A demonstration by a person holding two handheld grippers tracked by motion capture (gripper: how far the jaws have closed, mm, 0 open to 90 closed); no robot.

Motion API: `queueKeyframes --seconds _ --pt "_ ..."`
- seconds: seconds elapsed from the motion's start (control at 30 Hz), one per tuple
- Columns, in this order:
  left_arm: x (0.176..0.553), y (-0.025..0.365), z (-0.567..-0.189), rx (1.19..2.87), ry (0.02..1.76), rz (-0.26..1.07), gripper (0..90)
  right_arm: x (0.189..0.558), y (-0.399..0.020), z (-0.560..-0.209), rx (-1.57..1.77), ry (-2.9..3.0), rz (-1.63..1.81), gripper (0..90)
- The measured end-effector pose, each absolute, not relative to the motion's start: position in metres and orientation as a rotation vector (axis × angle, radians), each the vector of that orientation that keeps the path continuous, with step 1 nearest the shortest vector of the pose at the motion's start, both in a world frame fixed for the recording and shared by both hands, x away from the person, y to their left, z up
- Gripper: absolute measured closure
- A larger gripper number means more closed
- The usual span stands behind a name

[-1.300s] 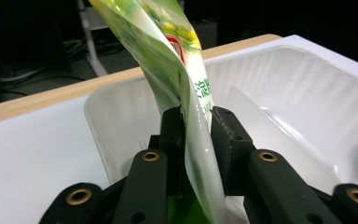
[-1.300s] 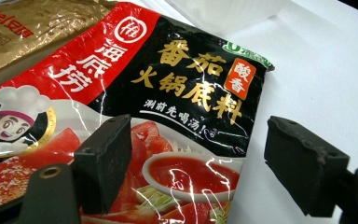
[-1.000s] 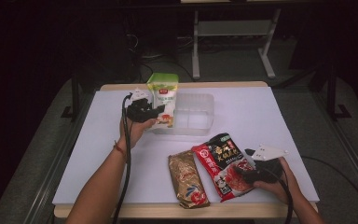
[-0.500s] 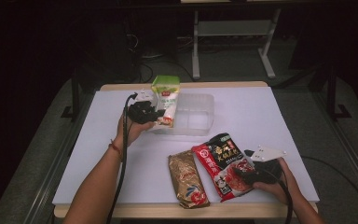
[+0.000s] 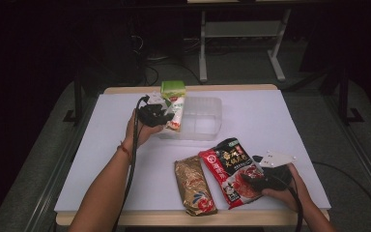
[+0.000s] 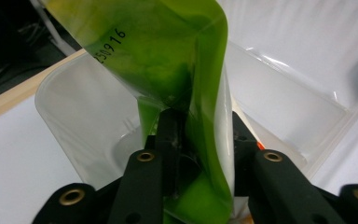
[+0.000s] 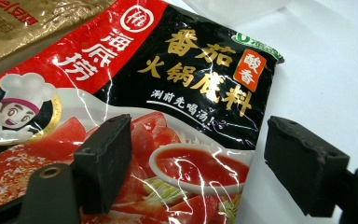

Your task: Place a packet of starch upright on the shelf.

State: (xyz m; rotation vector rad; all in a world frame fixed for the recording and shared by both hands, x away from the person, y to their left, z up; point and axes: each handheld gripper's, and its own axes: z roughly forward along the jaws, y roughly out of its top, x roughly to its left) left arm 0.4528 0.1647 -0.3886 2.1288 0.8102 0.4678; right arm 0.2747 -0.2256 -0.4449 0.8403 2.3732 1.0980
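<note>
Gripping a green-and-white pouch (image 5: pixel 174 107) upright, the left gripper (image 5: pixel 166 116) holds it at the near-left corner of the clear tub (image 5: pixel 207 126), likely ready to drop it in; its jaws have just been re-closing and pinch the glossy, date-stamped film. A gold packet (image 5: pixel 194 186) lies flat on the bench (image 5: pixel 270 116). The right gripper (image 5: pixel 251 175) rests with jaws open astride the red-and-black soup-base packet (image 5: pixel 229 166), apparently poised to grasp it.

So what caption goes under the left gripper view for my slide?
The left tool pinches a green pouch above a clear plastic box on the white table.
</note>
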Motion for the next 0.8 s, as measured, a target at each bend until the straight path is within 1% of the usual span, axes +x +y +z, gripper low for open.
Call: queueKeyframes --seconds 0.03,0.07,0.1,0.13,0.17,0.2,0.23,0.3,0.33,0.43,0.5,0.57,0.6,0.63,0.67,0.7,0.77,0.8 --pt "0.454 0.164 -0.387 2.133 0.811 0.478 56.9 0.275 -0.225 -0.445 0.842 2.373 1.099 22.4" --pt "0.456 0.163 -0.385 2.135 0.813 0.503 56.9 0.275 -0.225 -0.445 0.842 2.373 1.099 22.4" --pt "0.457 0.163 -0.383 2.117 0.821 0.515 50.6 0.275 -0.225 -0.445 0.839 2.374 1.097 22.4" --pt "0.461 0.164 -0.381 2.089 0.841 0.495 46.8 0.274 -0.226 -0.445 0.838 2.375 1.097 22.4" --pt "0.464 0.164 -0.379 2.079 0.862 0.51 43.5 0.274 -0.226 -0.445 0.838 2.375 1.096 22.3" --pt "0.467 0.163 -0.378 2.077 0.884 0.539 38.0 0.274 -0.226 -0.445 0.839 2.375 1.096 22.4" --pt "0.471 0.162 -0.378 2.077 0.899 0.539 32.9 0.275 -0.226 -0.445 0.839 2.374 1.097 22.3" --pt "0.478 0.159 -0.378 2.087 0.911 0.519 27.0 0.275 -0.226 -0.445 0.842 2.376 1.099 22.3" --pt "0.481 0.157 -0.379 2.098 0.904 0.523 26.0 0.275 -0.226 -0.445 0.84 2.376 1.099 22.4" --pt "0.489 0.15 -0.382 2.117 0.902 0.474 23.0 0.275 -0.227 -0.445 0.834 2.378 1.102 22.4" --pt "0.492 0.147 -0.384 2.123 0.904 0.431 23.5 0.275 -0.227 -0.445 0.841 2.378 1.104 22.3" --pt "0.494 0.143 -0.383 2.128 0.909 0.419 29.0 0.275 -0.227 -0.445 0.841 2.377 1.106 22.4" --pt "0.494 0.142 -0.382 2.136 0.901 0.418 38.1 0.275 -0.227 -0.445 0.839 2.379 1.107 22.4" --pt "0.494 0.141 -0.38 2.159 0.907 0.42 45.4 0.275 -0.227 -0.445 0.84 2.38 1.108 22.4" --pt "0.494 0.14 -0.378 2.163 0.913 0.419 48.7 0.275 -0.227 -0.445 0.838 2.381 1.108 22.4" --pt "0.493 0.14 -0.376 2.158 0.91 0.419 54.1 0.275 -0.227 -0.445 0.834 2.382 1.108 22.4" --pt "0.492 0.139 -0.373 2.15 0.914 0.423 69.2 0.274 -0.226 -0.445 0.83 2.385 1.107 22.4" --pt "0.491 0.139 -0.372 2.147 0.909 0.432 69.2 0.274 -0.226 -0.445 0.83 2.385 1.107 22.4"
